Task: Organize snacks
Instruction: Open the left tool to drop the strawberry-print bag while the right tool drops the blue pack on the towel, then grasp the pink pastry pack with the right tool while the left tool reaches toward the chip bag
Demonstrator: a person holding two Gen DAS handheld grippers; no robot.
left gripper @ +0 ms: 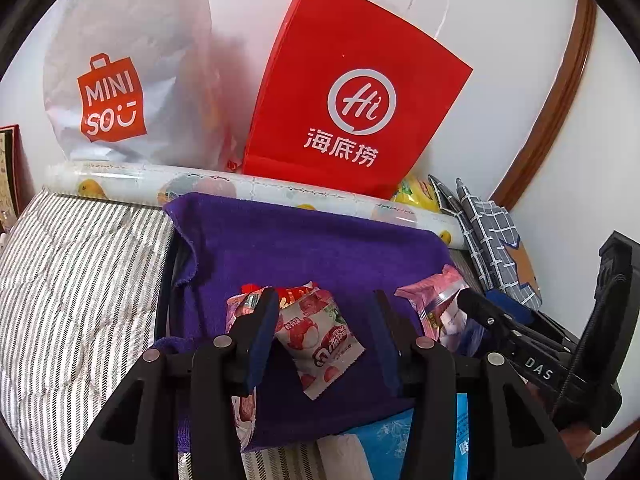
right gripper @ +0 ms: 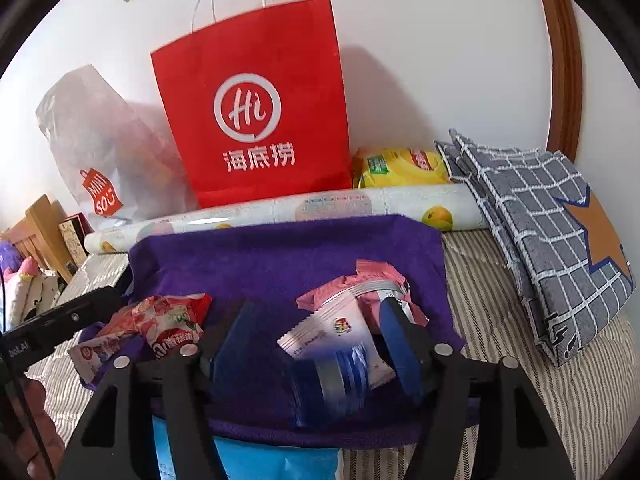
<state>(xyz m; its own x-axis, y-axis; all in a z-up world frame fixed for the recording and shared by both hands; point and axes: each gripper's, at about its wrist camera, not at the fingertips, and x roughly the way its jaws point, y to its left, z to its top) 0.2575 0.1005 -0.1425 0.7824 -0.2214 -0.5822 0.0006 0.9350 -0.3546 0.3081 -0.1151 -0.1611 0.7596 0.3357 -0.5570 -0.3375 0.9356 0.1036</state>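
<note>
A purple towel (left gripper: 320, 248) lies spread on the striped bedding and carries the snacks. My left gripper (left gripper: 324, 294) is open over a red-and-white lychee snack packet (left gripper: 320, 336); the packet rests by the left pad and stands clear of the right one. More lychee packets (right gripper: 160, 320) lie bunched beside it. My right gripper (right gripper: 316, 304) is open around a white-and-blue packet (right gripper: 340, 340), blurred at its lower end, with a pink packet (right gripper: 372, 280) just behind it. In the left wrist view the right gripper's fingers (left gripper: 480, 312) sit by that pink packet (left gripper: 432, 300).
A red paper bag (right gripper: 256, 120) and a white Miniso bag (right gripper: 100, 148) lean on the wall behind a roll of fruit-print paper (right gripper: 320, 208). A yellow snack bag (right gripper: 400, 166) and grey checked cloth bags (right gripper: 540, 220) lie at right. A blue pack (right gripper: 260, 460) peeks from under the towel.
</note>
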